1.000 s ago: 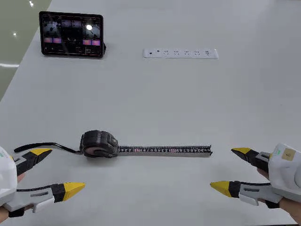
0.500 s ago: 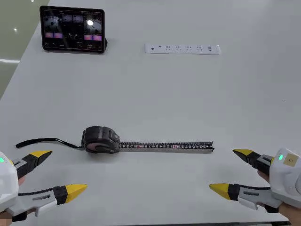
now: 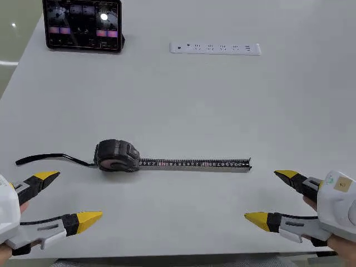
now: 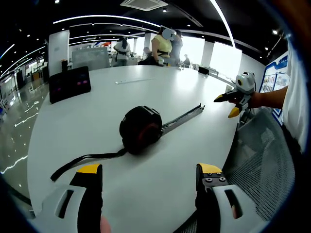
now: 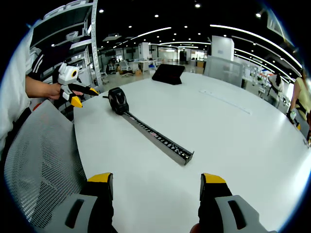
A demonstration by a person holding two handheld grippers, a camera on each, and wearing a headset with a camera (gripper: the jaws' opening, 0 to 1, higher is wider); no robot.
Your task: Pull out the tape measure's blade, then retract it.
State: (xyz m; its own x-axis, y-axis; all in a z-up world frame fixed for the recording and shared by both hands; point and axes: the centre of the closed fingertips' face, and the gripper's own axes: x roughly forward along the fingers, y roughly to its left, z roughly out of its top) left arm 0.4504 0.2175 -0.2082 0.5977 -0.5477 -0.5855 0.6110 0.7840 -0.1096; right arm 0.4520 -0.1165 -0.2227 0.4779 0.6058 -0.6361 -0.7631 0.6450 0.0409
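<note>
Only the camera shifted, nothing else: tape measure (image 3: pixel 117 156) lies on the table (image 3: pixel 222 105), blade (image 3: pixel 194 163) still extended rightward, left gripper (image 3: pixel 77 194) and right gripper (image 3: pixel 261 194) both spread wide, empty, clear of it, so retraction looks pending.

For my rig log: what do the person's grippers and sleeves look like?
Both the left gripper and right gripper have white moulded bodies, with black jaws ending in pointed yellow tips. The right one carries a tan sticker on top. The person wears a white sleeve with dark stripes.
</note>
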